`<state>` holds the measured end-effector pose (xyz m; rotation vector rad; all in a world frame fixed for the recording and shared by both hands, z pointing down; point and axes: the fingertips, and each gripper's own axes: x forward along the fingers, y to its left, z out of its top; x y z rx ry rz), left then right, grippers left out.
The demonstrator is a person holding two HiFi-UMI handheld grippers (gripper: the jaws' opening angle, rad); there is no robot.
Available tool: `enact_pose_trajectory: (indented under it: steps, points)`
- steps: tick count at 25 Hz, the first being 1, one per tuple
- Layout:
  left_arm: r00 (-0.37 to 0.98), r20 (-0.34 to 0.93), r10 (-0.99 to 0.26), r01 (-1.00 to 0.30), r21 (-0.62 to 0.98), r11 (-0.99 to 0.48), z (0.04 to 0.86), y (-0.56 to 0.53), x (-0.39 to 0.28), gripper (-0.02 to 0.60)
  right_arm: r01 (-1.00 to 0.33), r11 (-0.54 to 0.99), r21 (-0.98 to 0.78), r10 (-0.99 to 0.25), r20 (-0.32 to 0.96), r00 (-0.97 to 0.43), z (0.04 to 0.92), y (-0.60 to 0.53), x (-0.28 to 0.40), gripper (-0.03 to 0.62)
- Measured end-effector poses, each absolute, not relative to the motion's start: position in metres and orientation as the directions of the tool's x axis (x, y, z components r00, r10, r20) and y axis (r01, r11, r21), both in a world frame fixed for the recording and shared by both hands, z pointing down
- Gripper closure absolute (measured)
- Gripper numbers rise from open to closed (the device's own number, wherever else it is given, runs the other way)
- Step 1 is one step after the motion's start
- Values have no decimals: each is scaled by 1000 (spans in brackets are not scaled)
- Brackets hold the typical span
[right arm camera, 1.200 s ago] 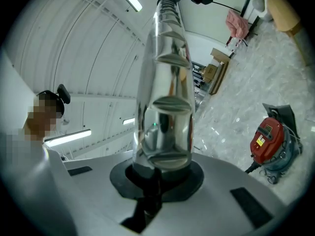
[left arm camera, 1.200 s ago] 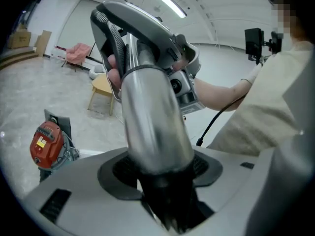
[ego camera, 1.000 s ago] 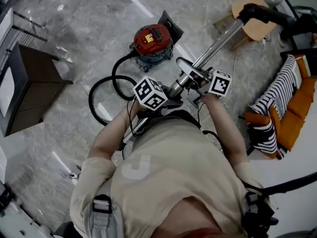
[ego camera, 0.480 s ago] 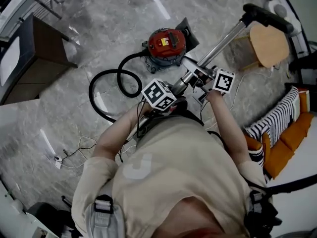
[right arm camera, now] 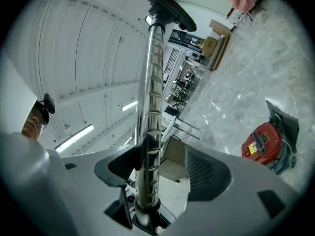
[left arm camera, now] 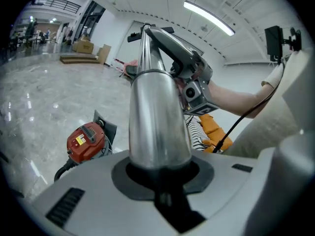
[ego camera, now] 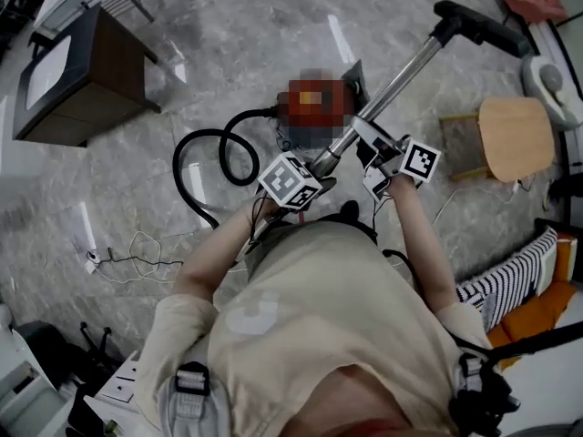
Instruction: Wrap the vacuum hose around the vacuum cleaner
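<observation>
Beyond both grippers, the vacuum cleaner (left arm camera: pixel 86 141) and looped hose (ego camera: pixel 246 115) are seen on the floor, nearer the left gripper (left arm camera: pixel 160 166), by which the wand (ego camera: pixel 392 86) is clamped, while the jaws of the right gripper (right arm camera: pixel 157 173) have just been opened around it.

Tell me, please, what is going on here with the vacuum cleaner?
A person is holding the vacuum's metal wand with a gripper in each hand. The left gripper has its jaws closed on the wand's thick lower end. The right gripper has just been opening its jaws, with the wand between them. The black hose lies in loops on the floor beside the red vacuum cleaner, not yet wrapped around it.
</observation>
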<state>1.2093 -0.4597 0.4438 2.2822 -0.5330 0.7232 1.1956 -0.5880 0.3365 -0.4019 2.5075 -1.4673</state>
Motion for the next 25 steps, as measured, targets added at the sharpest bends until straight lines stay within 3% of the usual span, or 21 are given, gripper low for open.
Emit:
enact_pose_trajectory:
  steps: [9, 16, 17, 21, 25]
  points:
    - [593, 718, -364, -747, 323, -581, 452, -500, 1321, 488, -77, 509, -858, -252, -63, -966, 334, -628, 1318, 304]
    - [500, 758, -418, -815, 250, -522, 451, -503, 1355, 488, -38, 501, -864, -310, -139, -941, 304, -665, 1330, 306]
    - [498, 761, -414, -815, 248, -524, 452, -500, 1360, 488, -42, 512, -858, -308, -138, -941, 300, -668, 1330, 316]
    - [496, 767, -407, -810, 240, -535, 457, -489, 1370, 488, -147, 519, -842, -301, -19, -953, 310, -668, 1335, 527]
    - [532, 753, -388, -786, 267, -558, 461, -475, 1376, 488, -225, 509, -831, -277, 90, -957, 321, -651, 1335, 536]
